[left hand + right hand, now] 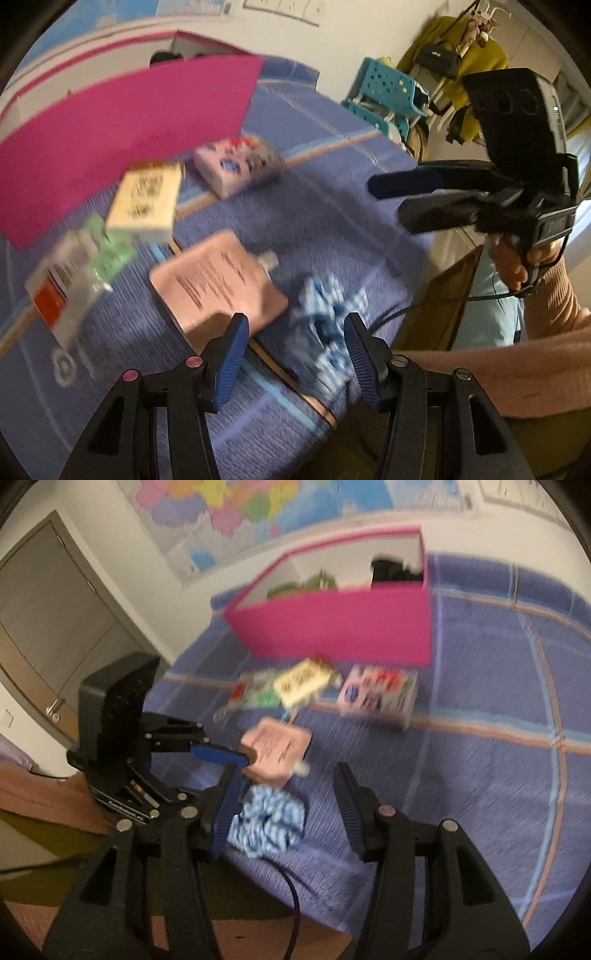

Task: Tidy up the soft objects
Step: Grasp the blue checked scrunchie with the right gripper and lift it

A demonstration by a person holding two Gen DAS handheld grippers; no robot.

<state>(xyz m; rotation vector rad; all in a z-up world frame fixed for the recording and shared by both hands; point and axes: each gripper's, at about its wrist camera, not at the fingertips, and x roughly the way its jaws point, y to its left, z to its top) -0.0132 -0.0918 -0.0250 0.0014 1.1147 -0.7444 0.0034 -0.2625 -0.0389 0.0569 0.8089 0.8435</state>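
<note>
Blue-white crumpled scrunchie point(328, 317) on bedspread point(332, 206)

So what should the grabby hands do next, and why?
Probably lower the left gripper onto the blue-and-white scrunchie. It lies loose on the purple bedspread, nearest both open grippers, and the pink box behind it is open. The right gripper holds nothing.
</note>
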